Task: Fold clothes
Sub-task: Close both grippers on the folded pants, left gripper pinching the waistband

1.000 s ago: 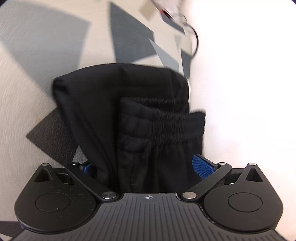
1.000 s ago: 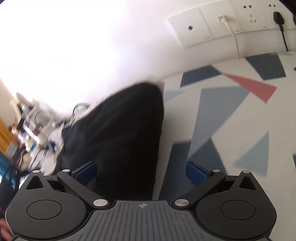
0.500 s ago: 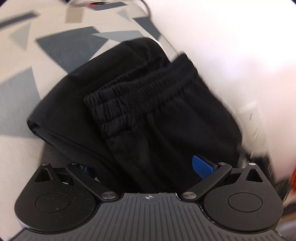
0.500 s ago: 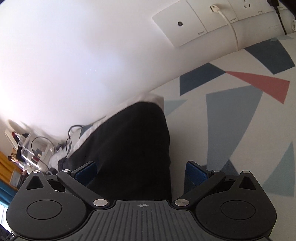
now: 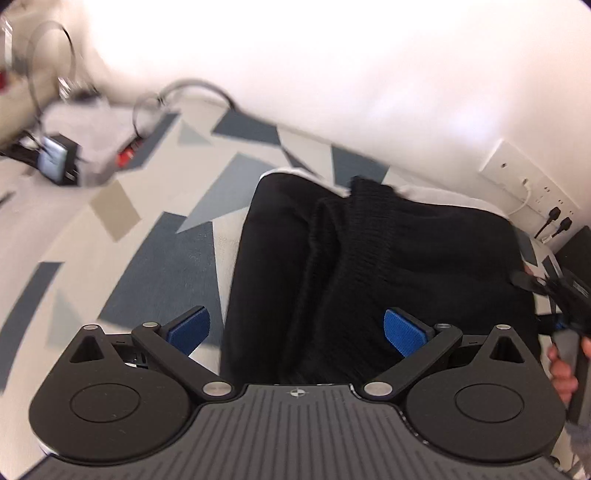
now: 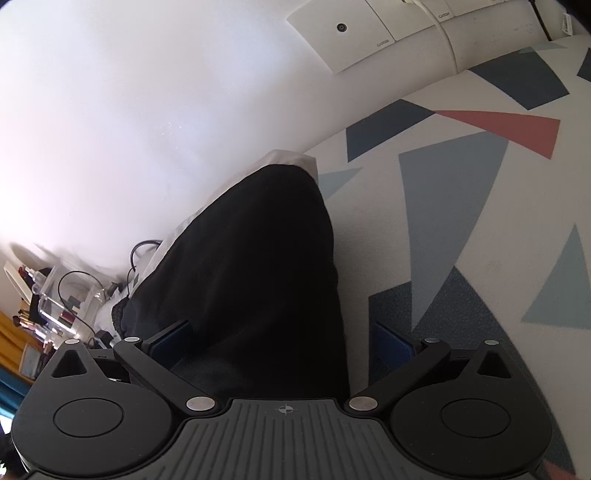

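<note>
Left wrist view: left hand-held gripper [image 5: 297,326] at 6 o'clock, blue pads spread wide apart, gripping nothing. Black folded pants [image 5: 369,266] in the middle, reaching in between the pads, lying on a patterned cover [image 5: 166,251] with grey and blue shapes. Ribbed waistband [image 5: 362,221] on top, running toward 12 o'clock. White cloth [image 5: 436,194] peeking out under the far edge of the pants. White wall [image 5: 332,66] from 11 to 2 o'clock, wall sockets [image 5: 528,188] at 2 o'clock. Blurry clutter and cords [image 5: 70,147] at 10 o'clock. A person's hand [image 5: 563,365] at 4 o'clock, holding a dark handle. Right wrist view: right hand-held gripper [image 6: 280,341] at 6 o'clock, pads also wide apart, clamped on nothing. Black folded pants [image 6: 258,266] running from between the pads up toward 12 o'clock, right pad clear of the cloth. White cloth [image 6: 291,158] sticking out at the far end. Patterned cover [image 6: 480,206] from 1 to 5 o'clock, with a red triangle [image 6: 509,129] at 2 o'clock. Wall plates [image 6: 354,33] at 1 o'clock. Small clutter and cords [image 6: 55,295] at 9 o'clock.
</note>
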Available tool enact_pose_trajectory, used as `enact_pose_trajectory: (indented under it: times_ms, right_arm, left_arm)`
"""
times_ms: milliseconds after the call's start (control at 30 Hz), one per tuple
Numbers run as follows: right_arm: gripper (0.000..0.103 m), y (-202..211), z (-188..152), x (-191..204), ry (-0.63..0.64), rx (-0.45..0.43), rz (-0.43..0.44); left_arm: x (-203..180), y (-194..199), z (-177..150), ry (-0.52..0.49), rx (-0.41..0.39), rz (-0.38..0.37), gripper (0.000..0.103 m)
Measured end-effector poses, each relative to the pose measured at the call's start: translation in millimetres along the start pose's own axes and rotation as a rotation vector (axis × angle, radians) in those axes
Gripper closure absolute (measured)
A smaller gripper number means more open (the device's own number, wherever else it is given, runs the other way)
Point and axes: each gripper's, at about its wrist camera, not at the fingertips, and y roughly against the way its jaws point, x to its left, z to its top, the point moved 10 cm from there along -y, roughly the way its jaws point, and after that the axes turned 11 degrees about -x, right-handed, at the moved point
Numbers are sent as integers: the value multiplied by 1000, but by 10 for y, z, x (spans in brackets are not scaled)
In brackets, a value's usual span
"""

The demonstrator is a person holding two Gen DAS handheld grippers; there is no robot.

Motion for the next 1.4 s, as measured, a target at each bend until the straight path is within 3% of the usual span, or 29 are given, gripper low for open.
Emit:
enact_pose_trajectory:
  times_ms: [167,400,533,767,900,1000,1200,1400]
  right_arm:
    - [1,57,-78,50,5,-13,-33]
    - [1,127,-159,-14,-137,-62,-92]
    - [1,170,-251,30,-167,-82,-108]
    - [1,249,-331,88,-163,-114,-142]
    - [1,336,-331,93,-143,-134,-178]
    - [1,418,-342,112,-103,-147,-202]
    - [1,429,-344,74,-18,-149,-268]
    - [1,317,-402,58,61,-96,-301]
  left_arm:
    - [154,-363,92,38,49,-78,1]
    - [93,-580,88,8,111,-176,1]
    - [-92,-506,65,109,196,-393,2]
    - [-210,-492,-14,170,280,-523,1]
    - [-279,-519,-112,-68,305,-458,1]
    - [-240,-511,-98,-176,278,-380,1]
    - [-301,-546,-123,-237,242,-306,0]
    - [-341,-570,-117,-217,188,-229,0]
